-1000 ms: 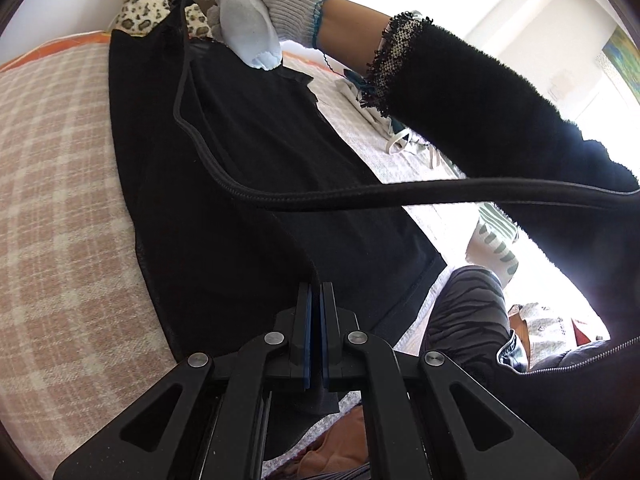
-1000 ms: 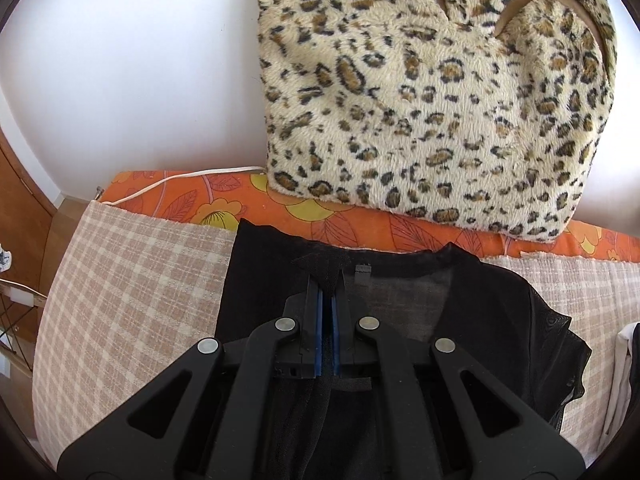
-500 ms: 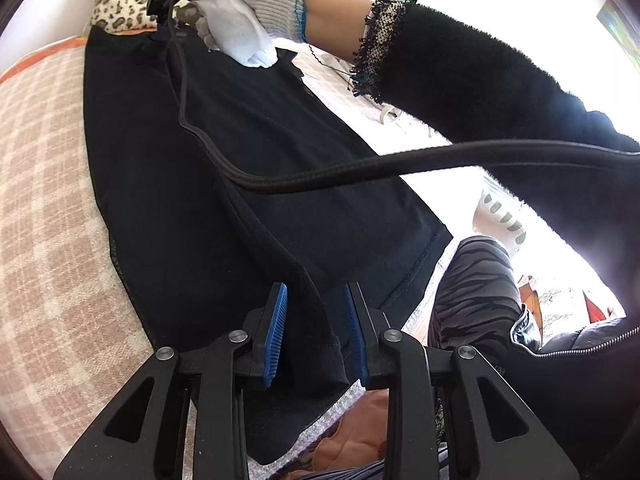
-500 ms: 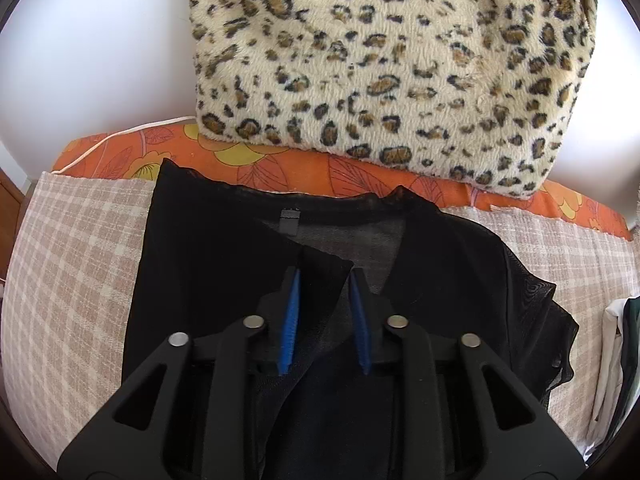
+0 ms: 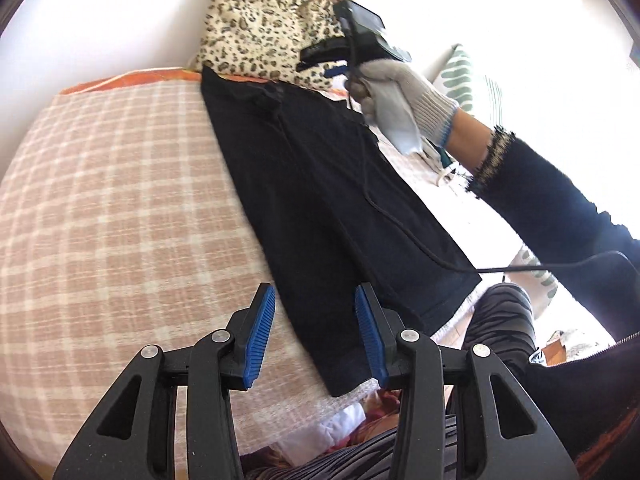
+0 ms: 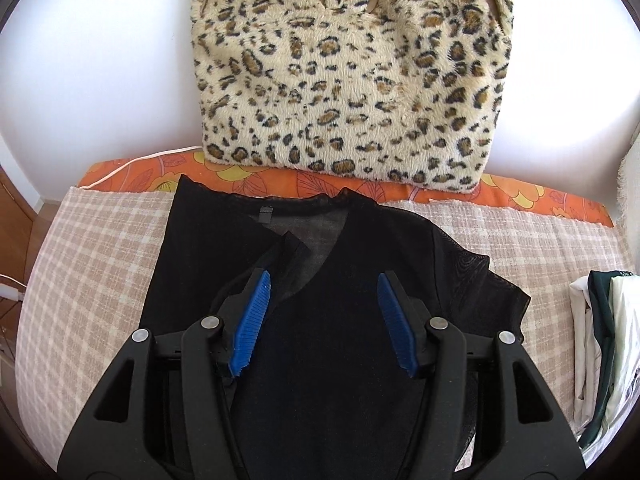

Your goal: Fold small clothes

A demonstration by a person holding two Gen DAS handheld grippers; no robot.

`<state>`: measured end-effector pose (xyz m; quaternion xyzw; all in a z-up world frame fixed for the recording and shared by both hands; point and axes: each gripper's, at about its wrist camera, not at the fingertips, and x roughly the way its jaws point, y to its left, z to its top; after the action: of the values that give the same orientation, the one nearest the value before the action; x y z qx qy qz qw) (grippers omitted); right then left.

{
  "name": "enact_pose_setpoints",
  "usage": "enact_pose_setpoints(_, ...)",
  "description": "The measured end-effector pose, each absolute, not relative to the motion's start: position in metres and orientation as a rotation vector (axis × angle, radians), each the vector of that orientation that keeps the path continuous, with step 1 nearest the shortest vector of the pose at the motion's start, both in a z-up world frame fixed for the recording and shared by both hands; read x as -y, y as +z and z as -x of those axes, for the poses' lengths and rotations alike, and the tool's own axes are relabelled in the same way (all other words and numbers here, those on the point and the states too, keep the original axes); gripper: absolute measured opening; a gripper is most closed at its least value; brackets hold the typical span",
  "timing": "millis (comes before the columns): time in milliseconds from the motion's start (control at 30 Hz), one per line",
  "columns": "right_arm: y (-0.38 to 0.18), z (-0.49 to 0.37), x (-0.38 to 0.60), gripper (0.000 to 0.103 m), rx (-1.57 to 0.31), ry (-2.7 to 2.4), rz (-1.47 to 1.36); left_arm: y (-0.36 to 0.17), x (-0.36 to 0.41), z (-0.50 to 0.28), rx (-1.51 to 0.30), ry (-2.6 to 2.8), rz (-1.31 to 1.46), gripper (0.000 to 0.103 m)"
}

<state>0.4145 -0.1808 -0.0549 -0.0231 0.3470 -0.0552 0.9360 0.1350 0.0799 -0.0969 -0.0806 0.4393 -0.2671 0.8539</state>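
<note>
A black sheer top (image 6: 328,340) lies flat on the checked blanket, neckline (image 6: 304,216) toward the leopard cushion, its left side folded over the middle. My right gripper (image 6: 324,296) hovers over the chest, its jaws opening with nothing pressed between the blue pads (image 6: 252,312). In the left wrist view the top (image 5: 328,200) runs away from me as a long strip. My left gripper (image 5: 316,320) is over the hem corner, jaws opening, pads off the cloth. A gloved hand (image 5: 400,80) holds the right gripper (image 5: 310,58) above the collar.
A leopard-print cushion (image 6: 352,80) leans on the white wall behind an orange floral sheet (image 6: 132,172). Folded clothes (image 6: 600,340) are stacked at the right. A black cable (image 5: 400,224) trails across the top. The person's striped trouser leg (image 5: 500,320) is at the bed's edge.
Both grippers were shut on the black fabric, then let it go and opened wider. Both drew back from the top, and the folded side now lies flat.
</note>
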Motion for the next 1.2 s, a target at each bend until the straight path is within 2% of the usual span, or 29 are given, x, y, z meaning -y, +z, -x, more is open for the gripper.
enact_pose_setpoints(433, -0.04, -0.264, 0.237, 0.059, -0.589, -0.036, -0.069, -0.017, -0.09, -0.127, -0.726, -0.418, 0.088, 0.04)
enact_pose_setpoints(733, -0.03, -0.18, 0.284, 0.059, -0.514, -0.052, -0.107, 0.035, -0.072, -0.152, -0.655, -0.421, 0.047, 0.04)
enact_pose_setpoints(933, -0.035, -0.152, 0.311, 0.059, -0.486, -0.072, -0.141, 0.037, -0.024, -0.158, -0.664, -0.507, -0.003, 0.04)
enact_pose_setpoints(1200, -0.051, -0.137, 0.349, 0.06, -0.499, -0.066, -0.191, -0.002, 0.056, -0.163, -0.745, -0.64, -0.089, 0.04)
